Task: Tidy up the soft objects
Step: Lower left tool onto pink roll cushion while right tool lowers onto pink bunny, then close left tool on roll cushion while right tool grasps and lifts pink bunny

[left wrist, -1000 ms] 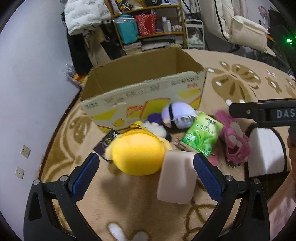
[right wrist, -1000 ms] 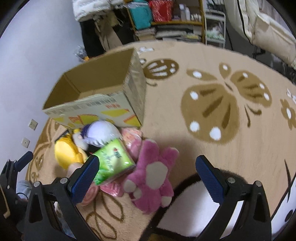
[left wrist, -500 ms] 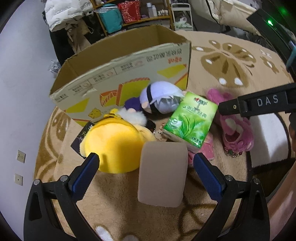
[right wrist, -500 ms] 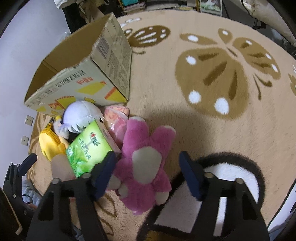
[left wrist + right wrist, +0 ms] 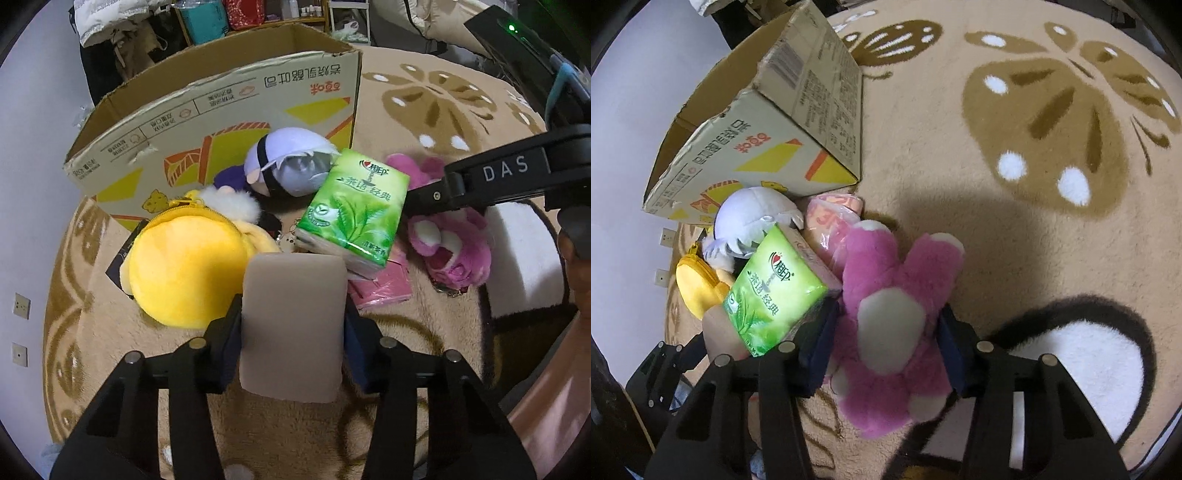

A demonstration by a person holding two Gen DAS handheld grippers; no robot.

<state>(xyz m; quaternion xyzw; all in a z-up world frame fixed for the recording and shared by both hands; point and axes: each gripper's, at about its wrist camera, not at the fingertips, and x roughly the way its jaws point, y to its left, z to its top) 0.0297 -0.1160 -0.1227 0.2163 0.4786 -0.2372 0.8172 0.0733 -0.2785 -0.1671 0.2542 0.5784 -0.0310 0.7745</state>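
My left gripper [image 5: 293,328] is shut on a beige foam sponge block [image 5: 293,325] that lies on the rug. My right gripper [image 5: 886,332] is shut on a pink plush bear [image 5: 890,314], also seen in the left wrist view [image 5: 450,243]. Next to them lie a yellow plush pouch [image 5: 184,269], a white and purple plush doll [image 5: 288,166], a green tissue pack [image 5: 354,210] and a pink plastic packet [image 5: 380,288]. An open cardboard box [image 5: 221,110] stands behind the pile, also in the right wrist view [image 5: 768,125].
Everything sits on a beige rug [image 5: 997,147] with brown flower patterns and a black and white patch [image 5: 1100,354]. A white wall [image 5: 29,147] with sockets is at the left. Shelves and clothes [image 5: 207,26] stand behind the box.
Both grippers moved forward and down onto the pile. The left closed on the sponge block and the right closed on the pink bear.
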